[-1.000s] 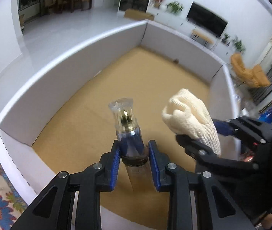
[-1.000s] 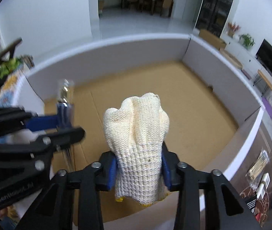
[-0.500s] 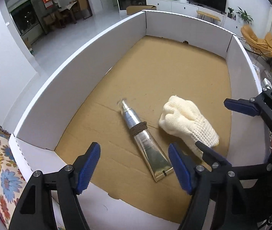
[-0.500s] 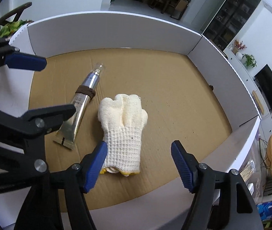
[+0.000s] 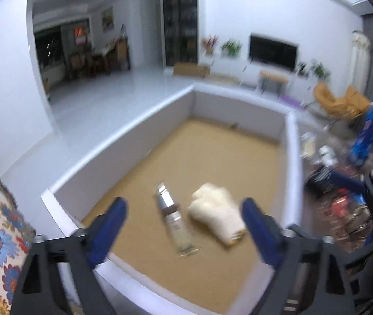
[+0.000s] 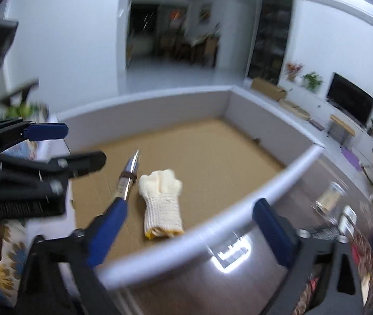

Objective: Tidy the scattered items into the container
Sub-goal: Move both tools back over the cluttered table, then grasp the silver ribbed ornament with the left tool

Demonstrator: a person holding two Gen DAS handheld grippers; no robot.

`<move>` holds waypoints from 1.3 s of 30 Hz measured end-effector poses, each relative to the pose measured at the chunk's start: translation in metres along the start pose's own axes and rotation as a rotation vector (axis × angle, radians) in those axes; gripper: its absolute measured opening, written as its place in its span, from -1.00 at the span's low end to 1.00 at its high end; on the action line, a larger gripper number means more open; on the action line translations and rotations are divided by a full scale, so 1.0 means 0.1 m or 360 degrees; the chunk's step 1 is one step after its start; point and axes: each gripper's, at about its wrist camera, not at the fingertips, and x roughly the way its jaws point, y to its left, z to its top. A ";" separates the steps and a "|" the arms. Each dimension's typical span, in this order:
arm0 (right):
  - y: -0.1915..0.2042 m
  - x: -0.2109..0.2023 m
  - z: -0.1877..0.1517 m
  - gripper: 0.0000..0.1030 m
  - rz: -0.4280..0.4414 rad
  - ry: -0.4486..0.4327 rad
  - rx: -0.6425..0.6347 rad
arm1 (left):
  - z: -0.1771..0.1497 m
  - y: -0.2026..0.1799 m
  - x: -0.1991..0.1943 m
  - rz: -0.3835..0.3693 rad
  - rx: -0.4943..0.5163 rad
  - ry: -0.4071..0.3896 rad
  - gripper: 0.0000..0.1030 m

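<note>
Two items lie on the brown cardboard floor of the white-walled box (image 5: pixel 123 141): a silver tube (image 5: pixel 174 219) with a dark band around it and a cream knitted glove (image 5: pixel 219 219), side by side near the box's near wall, just beside each other, tube to the left of the glove in both views. Left hand-held gripper (image 5: pixel 184 232): jaws have just been opening and now stand wide, blue pads clear of both items, nothing held. Right hand-held gripper (image 6: pixel 190 233): likewise just been opening, now wide and empty, over the box's near rim, with a cluttered tabletop (image 6: pixel 304 199) to the right of the box.
</note>
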 end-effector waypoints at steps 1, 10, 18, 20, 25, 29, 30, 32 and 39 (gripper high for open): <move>-0.10 -0.16 -0.07 1.00 -0.0027 -0.0028 0.0016 | 0.00 -0.13 -0.18 -0.0042 0.0021 -0.0068 1.00; -1.41 -1.21 -1.73 1.00 -0.0442 0.0284 0.0310 | -0.74 -1.72 -0.46 -0.0503 0.0517 0.0102 1.00; -2.10 -1.40 -2.39 1.00 -0.0483 0.0535 0.0546 | -1.49 -2.76 0.16 -0.0506 0.0784 0.0353 1.00; -2.14 -1.42 -2.44 1.00 -0.0467 0.0546 0.0577 | -1.50 -2.81 0.24 -0.0522 0.0743 0.0403 1.00; -2.11 -1.42 -2.44 1.00 -0.0484 0.0531 0.0523 | -1.51 -2.97 0.49 -0.0575 0.0707 0.0485 1.00; -2.11 -1.40 -2.45 1.00 -0.0492 0.0511 0.0547 | -1.43 -3.12 0.64 -0.0609 0.0717 0.0509 1.00; -2.13 -1.40 -2.47 1.00 -0.0487 0.0511 0.0582 | -1.40 -3.17 0.67 -0.0619 0.0730 0.0512 1.00; -2.19 -1.41 -2.50 1.00 -0.0479 0.0514 0.0651 | -1.35 -3.27 0.72 -0.0649 0.0767 0.0512 1.00; -2.21 -1.40 -2.49 1.00 -0.0519 0.0511 0.0693 | -1.17 -3.51 0.93 -0.0706 0.0796 0.0443 1.00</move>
